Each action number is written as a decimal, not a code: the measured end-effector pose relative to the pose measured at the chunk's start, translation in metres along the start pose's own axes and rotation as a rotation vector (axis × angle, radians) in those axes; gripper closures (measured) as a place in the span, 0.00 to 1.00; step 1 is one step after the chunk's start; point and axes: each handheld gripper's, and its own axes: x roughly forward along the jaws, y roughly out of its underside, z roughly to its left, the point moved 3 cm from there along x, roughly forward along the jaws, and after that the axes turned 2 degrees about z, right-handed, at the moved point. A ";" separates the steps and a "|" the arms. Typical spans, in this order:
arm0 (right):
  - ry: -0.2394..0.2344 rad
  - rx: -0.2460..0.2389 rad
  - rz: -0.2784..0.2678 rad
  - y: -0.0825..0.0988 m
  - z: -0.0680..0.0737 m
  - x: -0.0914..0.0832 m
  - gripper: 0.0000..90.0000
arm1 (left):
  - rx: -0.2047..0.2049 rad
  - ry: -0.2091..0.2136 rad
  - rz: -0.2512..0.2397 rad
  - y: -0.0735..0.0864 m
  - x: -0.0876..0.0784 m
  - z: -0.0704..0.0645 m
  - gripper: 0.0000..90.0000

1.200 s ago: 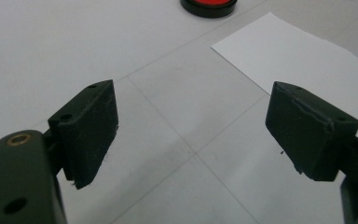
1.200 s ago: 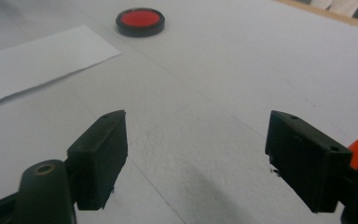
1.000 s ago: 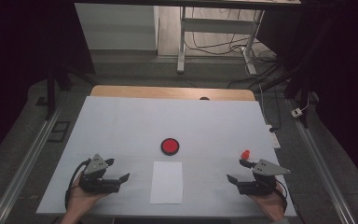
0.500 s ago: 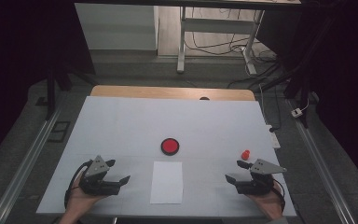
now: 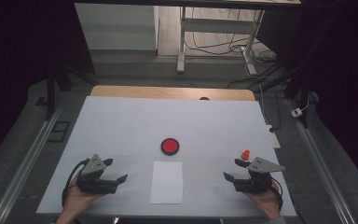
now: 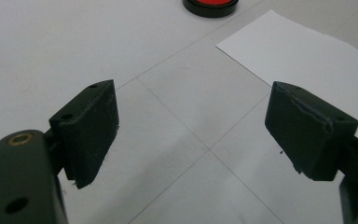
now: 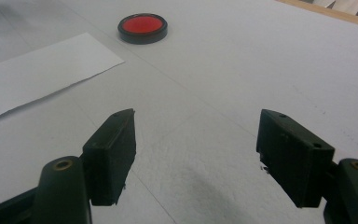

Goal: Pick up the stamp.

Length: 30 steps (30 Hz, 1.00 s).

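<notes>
The white table [image 5: 135, 126] carries three loose items. A white paper sheet [image 5: 167, 182] lies flat near the front edge, midway between the two grippers. A round red disc in a black rim [image 5: 170, 146] sits just beyond the sheet's far edge, apart from it. A small red object [image 5: 245, 153] rests just beside the right gripper.

Left gripper [image 5: 114, 170]: jaws spread wide, holding nothing, low over bare table left of the sheet. Right gripper [image 5: 232, 170]: jaws likewise wide apart, empty, low over bare table right of the sheet. Neither touches the sheet.
</notes>
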 end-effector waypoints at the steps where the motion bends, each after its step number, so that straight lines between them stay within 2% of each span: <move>1: -0.004 0.005 -0.006 0.000 0.000 0.000 0.32 | 0.000 0.001 0.000 0.000 0.000 0.000 0.20; 8: -0.006 0.002 -0.018 -0.004 0.000 -0.003 0.34 | -0.001 -0.003 0.006 -0.001 0.002 0.001 0.20; 9: 0.001 -0.005 -0.012 -0.006 0.000 -0.005 0.34 | 0.002 -0.027 -0.011 -0.001 0.000 0.000 0.21; 10: 0.012 -0.003 -0.012 -0.007 0.000 -0.005 0.34 | -0.001 -0.029 -0.019 -0.002 -0.001 0.001 0.22; 14: 0.019 0.001 -0.016 -0.013 -0.001 -0.006 0.34 | -0.011 -0.016 -0.017 -0.002 -0.001 0.002 0.21; 15: 0.015 0.009 -0.029 -0.014 -0.002 -0.006 0.34 | -0.011 -0.019 -0.017 -0.002 0.000 0.002 0.21; 30: 0.054 0.014 -0.034 -0.031 -0.011 -0.008 0.35 | -0.005 -0.019 -0.004 -0.002 0.004 0.002 0.21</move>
